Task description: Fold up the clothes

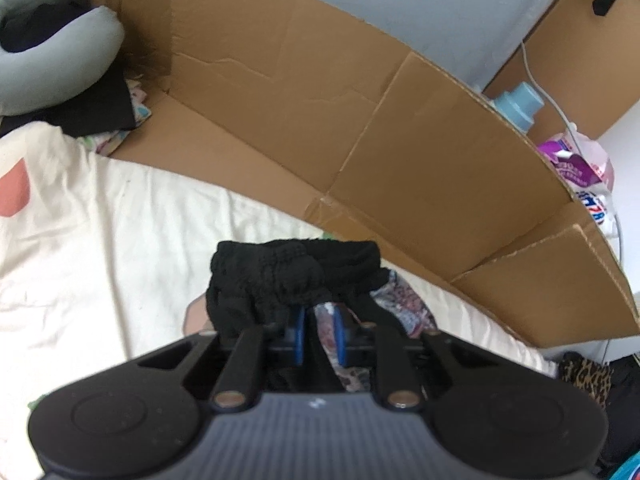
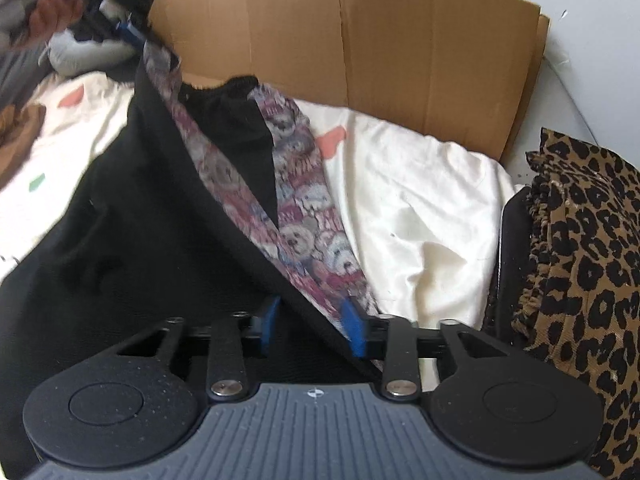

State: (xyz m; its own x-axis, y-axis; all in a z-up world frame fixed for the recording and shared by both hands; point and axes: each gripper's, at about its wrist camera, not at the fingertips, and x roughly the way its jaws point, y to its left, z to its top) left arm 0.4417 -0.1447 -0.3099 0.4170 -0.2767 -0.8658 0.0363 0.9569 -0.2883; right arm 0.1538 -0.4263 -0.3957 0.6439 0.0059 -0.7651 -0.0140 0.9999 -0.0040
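While its two blue pads stand almost together, the left gripper (image 1: 318, 330) pinches a fold of the black garment (image 1: 280, 280), whose printed lining shows between the pads at lower centre of the left wrist view. The garment bunches in one dark lump just above the jaws, and the gripper points steeply down over the cream sheet (image 1: 100, 232).

In the right wrist view the right gripper (image 2: 312, 326) points down with its two blue pads partly apart. The black edge and the bear-print lining of the garment (image 2: 160, 220) run slantwise between them; the right-hand pad lies against the lining, but whether both pads press on the cloth I cannot tell. From these jaws the garment stretches up to the upper left of the frame, where the other gripper (image 2: 128, 32) holds its far corner. One hand (image 2: 44, 4), blurred, sits beside it in the top left corner.

Outward, one cream sheet (image 2: 420, 200) with a few pink patches lies beneath the garment. One cardboard panel (image 1: 360, 120) stands behind it across the upper frame in both views. One leopard-print cloth (image 2: 580, 240) is piled at the right edge of the right wrist view. One grey neck pillow (image 1: 52, 64) sits in the upper left of the left wrist view, and one pale blue bottle (image 1: 520, 106) stands at the upper right, behind the cardboard.
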